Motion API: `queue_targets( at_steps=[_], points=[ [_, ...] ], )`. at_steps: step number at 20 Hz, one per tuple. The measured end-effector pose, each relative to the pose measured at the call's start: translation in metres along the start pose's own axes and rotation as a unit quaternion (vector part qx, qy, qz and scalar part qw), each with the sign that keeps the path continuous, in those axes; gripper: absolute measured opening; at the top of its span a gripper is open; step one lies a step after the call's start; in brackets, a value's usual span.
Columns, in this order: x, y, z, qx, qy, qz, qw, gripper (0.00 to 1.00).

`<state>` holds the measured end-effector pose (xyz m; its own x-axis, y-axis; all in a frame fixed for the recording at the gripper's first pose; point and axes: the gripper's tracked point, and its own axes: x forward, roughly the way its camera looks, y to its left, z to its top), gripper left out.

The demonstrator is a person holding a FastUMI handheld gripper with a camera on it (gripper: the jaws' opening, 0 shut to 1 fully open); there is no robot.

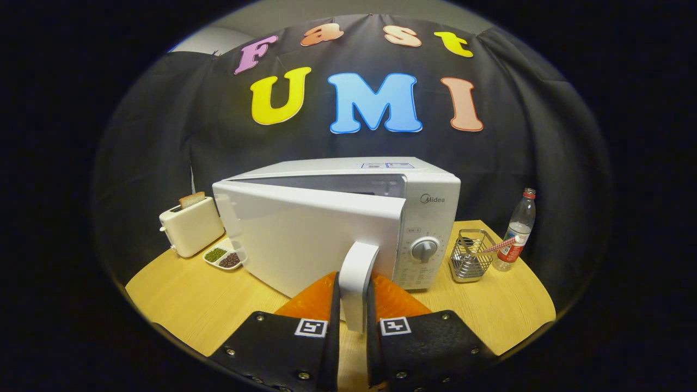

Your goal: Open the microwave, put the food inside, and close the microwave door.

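Gripper point(353, 313) clamped on door handle point(356, 283); microwave point(430, 218) door point(305, 245) partly open. Loading food, closing remain.

You are looking at one microwave point(337, 228), one toaster point(190, 226), one divided dish point(223, 257), one wire basket point(471, 263), one bottle point(517, 230), sitting on one worktop point(190, 305).
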<state>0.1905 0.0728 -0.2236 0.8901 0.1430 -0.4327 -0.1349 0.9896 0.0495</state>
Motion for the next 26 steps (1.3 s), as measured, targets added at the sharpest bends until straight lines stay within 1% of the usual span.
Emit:
queue_targets(
  at_steps=[1,4,9,16,20,23,26],
  points=[
    [-0.006,0.005,-0.004,-0.005,0.002,0.003,1.0,0.23],
    [-0.022,0.019,-0.01,-0.011,0.01,0.007,1.0,0.23],
    [-0.044,0.045,-0.02,-0.005,0.019,0.014,1.0,0.23],
    [-0.071,0.09,-0.035,-0.019,0.028,0.029,0.999,0.22],
    [-0.087,0.118,-0.042,-0.012,0.027,0.036,0.999,0.23],
    [-0.098,0.137,-0.05,-0.004,0.025,0.031,0.999,0.23],
    [-0.105,0.159,-0.056,-0.007,0.023,0.039,0.999,0.23]
  ],
)
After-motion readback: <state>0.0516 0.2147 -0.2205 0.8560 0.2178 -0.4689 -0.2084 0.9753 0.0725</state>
